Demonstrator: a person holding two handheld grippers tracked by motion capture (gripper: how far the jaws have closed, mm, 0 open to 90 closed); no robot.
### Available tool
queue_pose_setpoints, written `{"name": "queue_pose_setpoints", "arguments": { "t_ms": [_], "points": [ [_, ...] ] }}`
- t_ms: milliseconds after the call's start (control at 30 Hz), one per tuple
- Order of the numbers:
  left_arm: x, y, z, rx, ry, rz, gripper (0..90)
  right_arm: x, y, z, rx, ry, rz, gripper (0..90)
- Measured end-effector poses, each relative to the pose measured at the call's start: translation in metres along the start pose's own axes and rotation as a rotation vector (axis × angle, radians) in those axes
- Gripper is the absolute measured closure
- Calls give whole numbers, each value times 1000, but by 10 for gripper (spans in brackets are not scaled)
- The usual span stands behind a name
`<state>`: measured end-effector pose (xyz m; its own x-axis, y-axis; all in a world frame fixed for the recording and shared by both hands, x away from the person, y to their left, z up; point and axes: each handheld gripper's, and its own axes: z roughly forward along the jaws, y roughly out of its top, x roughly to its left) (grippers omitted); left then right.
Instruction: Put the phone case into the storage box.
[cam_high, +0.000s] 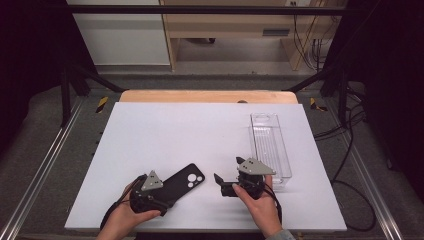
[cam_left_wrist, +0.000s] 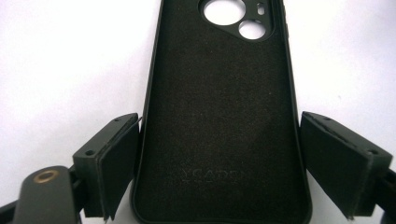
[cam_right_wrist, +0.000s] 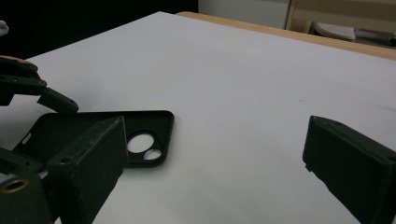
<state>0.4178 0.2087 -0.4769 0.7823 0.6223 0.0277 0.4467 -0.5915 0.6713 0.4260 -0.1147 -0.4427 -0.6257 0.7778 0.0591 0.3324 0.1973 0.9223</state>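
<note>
Straddling case with left tool, jaws spread, grasp pending; right tool spread, idle right of case.

Surface: white table, wooden far edge.
Near left: black phone case, lying flat, open side up.
Right: clear tray, running near to far.
</note>
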Motion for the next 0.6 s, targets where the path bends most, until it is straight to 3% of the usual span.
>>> {"name": "queue_pose_setpoints", "arguments": {
  "t_ms": [600],
  "points": [
    [4,5,-15,-92,52,-1,154,0,0,2,8,2,0,74]
  ]
}}
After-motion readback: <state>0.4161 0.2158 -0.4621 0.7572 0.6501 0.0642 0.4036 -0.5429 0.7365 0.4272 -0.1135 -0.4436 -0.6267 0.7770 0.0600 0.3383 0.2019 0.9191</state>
